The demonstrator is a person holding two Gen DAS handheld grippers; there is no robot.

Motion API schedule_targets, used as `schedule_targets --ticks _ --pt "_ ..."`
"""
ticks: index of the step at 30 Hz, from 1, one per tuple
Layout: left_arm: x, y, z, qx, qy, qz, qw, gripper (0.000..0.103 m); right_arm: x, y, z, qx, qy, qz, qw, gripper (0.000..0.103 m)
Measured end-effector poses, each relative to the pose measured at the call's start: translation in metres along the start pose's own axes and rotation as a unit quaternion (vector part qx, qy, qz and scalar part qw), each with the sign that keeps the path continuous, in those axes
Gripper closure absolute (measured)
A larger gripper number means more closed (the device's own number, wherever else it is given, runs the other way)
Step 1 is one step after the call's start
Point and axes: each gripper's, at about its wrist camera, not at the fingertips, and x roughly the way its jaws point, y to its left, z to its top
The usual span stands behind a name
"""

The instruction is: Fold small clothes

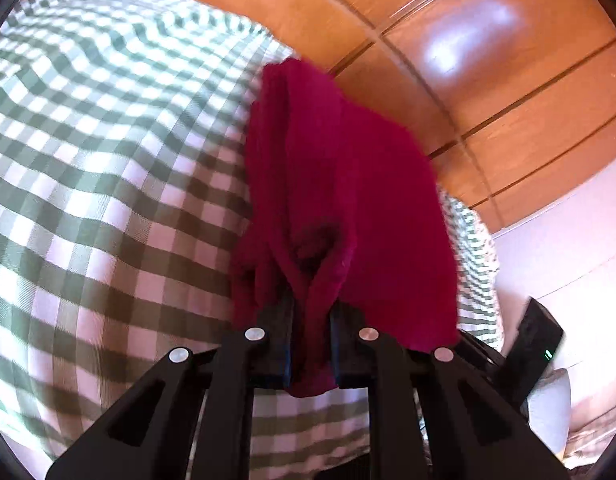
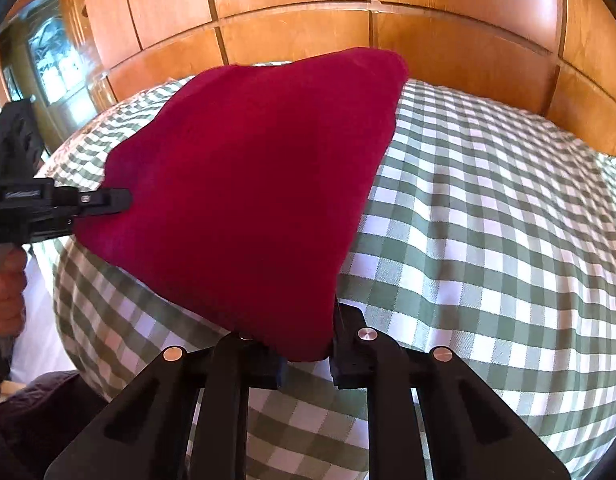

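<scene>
Grab step done: left gripper [image 1: 311,312] and right gripper [image 2: 308,356] are each clamped on a near corner of the red cloth [image 2: 244,184], which lies on the checked cover [image 2: 487,220]. Next, probably lift and carry the near edge to the far edge (keep it taut). Right view shows the cloth's spread and the left tool side-on; left view shows bunched fabric between its pads.

Both wrist views angled down, close over shared red cloth [image 1: 347,200]
</scene>
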Motion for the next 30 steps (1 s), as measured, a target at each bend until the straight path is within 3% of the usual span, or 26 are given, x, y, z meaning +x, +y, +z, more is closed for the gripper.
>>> schedule_targets --ticks 3,6,8,11,12,13,16,19,22,27,30 --pt "-0.004 -0.007 -0.004 0.008 0.002 -0.009 0.9999 0.091 -0.007 -0.008 0.002 0.005 0.010 0.022 1.000 0.083" --pt "0.010 0.002 -0.004 0.014 0.015 0.029 0.9994 0.090 -0.025 -0.016 0.002 -0.007 0.019 0.036 0.999 0.061" --pt "0.013 0.003 0.000 0.005 0.014 0.026 0.9996 0.085 -0.038 -0.014 0.004 -0.028 0.019 0.034 0.999 0.059" --pt "0.004 0.001 0.006 -0.001 0.002 0.016 0.9999 0.070 -0.058 -0.013 0.015 -0.046 0.003 0.031 0.998 0.059" --pt "0.001 0.001 0.009 -0.004 -0.006 0.020 0.9998 0.060 -0.060 -0.012 0.019 -0.048 -0.001 0.030 0.998 0.055" --pt "-0.004 0.002 0.014 -0.008 -0.018 0.028 0.9994 0.058 -0.062 -0.011 0.024 -0.051 -0.011 0.027 0.998 0.049" --pt "-0.013 0.003 0.029 -0.009 -0.032 0.031 0.9990 0.058 -0.058 0.002 0.043 -0.068 -0.020 0.035 0.997 0.049" --pt "-0.022 -0.004 0.032 0.019 -0.041 0.047 0.9979 0.063 -0.046 0.020 0.040 -0.149 0.030 0.016 0.988 0.047" --pt "-0.015 -0.003 0.026 0.035 -0.021 0.057 0.9976 0.068 -0.051 0.012 0.031 -0.157 0.057 0.020 0.986 0.047" --pt "-0.018 0.000 0.026 0.028 -0.041 0.052 0.9974 0.068 -0.091 0.001 0.053 -0.098 -0.021 0.073 0.992 0.047" --pt "-0.021 -0.010 0.036 0.039 -0.059 0.064 0.9954 0.069 -0.081 0.018 0.078 -0.088 -0.063 0.095 0.990 0.047"
